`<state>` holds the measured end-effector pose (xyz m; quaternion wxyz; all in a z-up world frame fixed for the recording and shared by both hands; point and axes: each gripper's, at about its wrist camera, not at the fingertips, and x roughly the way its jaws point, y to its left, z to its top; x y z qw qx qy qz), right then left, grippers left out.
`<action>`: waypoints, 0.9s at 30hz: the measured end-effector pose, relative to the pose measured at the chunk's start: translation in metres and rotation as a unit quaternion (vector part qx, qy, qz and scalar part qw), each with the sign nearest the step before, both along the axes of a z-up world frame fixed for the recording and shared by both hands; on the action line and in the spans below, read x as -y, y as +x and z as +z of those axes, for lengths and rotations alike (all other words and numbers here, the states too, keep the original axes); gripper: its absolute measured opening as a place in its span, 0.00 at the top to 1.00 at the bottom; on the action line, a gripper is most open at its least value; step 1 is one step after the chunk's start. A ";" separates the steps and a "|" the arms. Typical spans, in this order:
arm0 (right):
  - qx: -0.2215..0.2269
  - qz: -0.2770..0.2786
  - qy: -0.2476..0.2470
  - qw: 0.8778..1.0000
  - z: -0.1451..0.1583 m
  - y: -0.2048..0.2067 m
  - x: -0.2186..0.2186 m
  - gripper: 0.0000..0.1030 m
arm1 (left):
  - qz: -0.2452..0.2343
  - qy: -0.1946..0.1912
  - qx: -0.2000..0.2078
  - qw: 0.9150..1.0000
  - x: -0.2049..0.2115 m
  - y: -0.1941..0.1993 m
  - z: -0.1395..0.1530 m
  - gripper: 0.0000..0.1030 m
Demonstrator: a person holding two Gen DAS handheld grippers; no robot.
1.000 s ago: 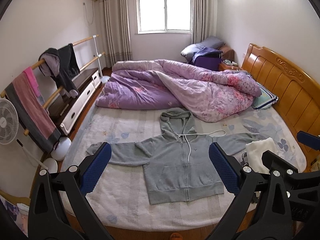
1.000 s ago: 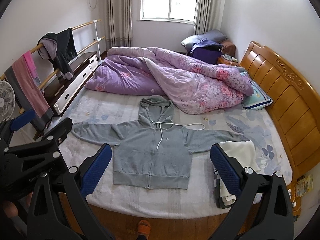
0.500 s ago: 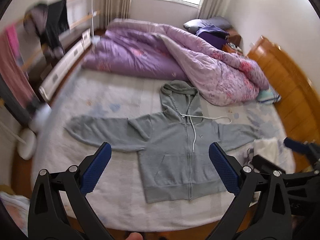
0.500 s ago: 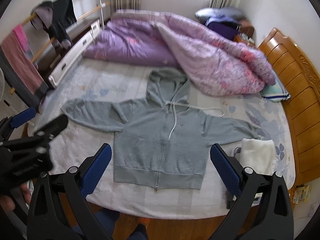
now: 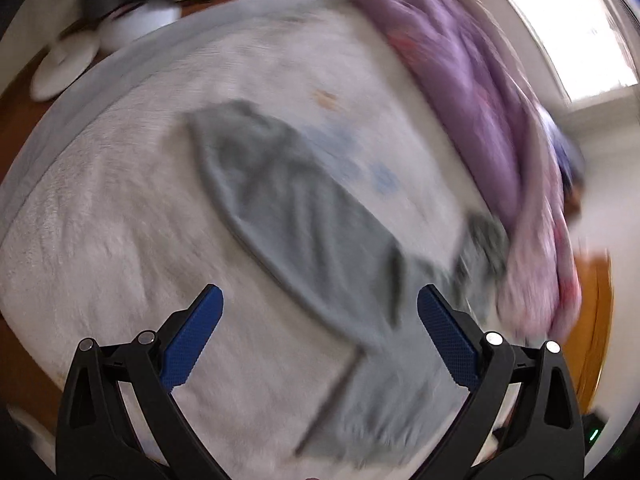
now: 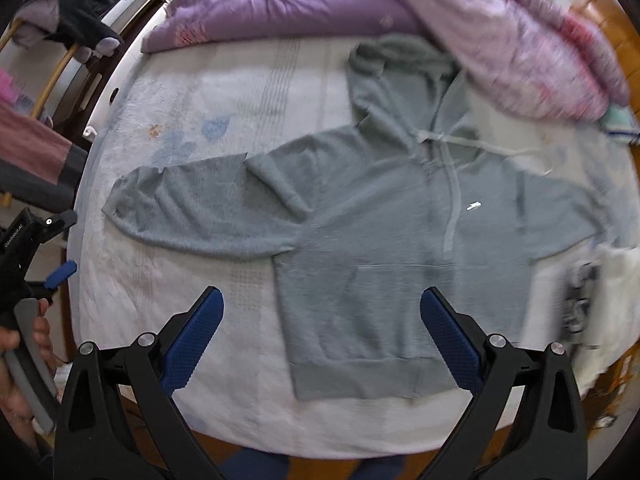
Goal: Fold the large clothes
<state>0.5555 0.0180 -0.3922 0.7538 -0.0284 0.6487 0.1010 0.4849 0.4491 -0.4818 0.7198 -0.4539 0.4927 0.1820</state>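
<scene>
Your left tongs (image 5: 320, 320) were spread wide and empty above the outstretched sleeve (image 5: 288, 204) of the grey hoodie (image 6: 400, 232), in a blurred view. Your right tongs (image 6: 320, 320) were spread too, gripping nothing, over the hoodie's hem; the hoodie lay flat, zipped, on the bed (image 6: 240, 92) beside the purple quilt (image 6: 280, 4)

Both the left gripper (image 5: 320, 336) and right gripper (image 6: 320, 336) gape wide (nothing held).

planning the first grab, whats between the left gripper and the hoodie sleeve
Only bare pale bedsheet. In the left wrist view, nothing lies between the open left gripper and the grey hoodie's sleeve.
</scene>
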 end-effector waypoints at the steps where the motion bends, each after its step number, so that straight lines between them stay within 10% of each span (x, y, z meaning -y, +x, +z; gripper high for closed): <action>1: -0.007 -0.006 0.006 1.000 -0.010 0.005 0.001 0.08 | 0.018 -0.005 -0.002 1.000 -0.013 -0.001 -0.014 0.05; 16: -0.094 -0.023 0.126 0.987 -0.151 0.073 0.005 0.56 | 0.125 0.019 -0.023 0.992 -0.102 0.012 -0.138 0.18; 18: -0.100 -0.030 0.135 0.985 -0.164 0.080 0.009 0.61 | 0.105 0.048 -0.030 0.993 -0.104 0.018 -0.138 0.35; 20: -0.104 -0.037 0.142 0.984 -0.173 0.084 0.012 0.66 | 0.091 0.067 -0.039 0.993 -0.105 0.020 -0.138 0.75; 27: -0.144 -0.044 0.156 0.976 -0.217 0.097 0.013 0.99 | 0.127 0.112 0.035 0.985 -0.109 -0.013 -0.078 0.87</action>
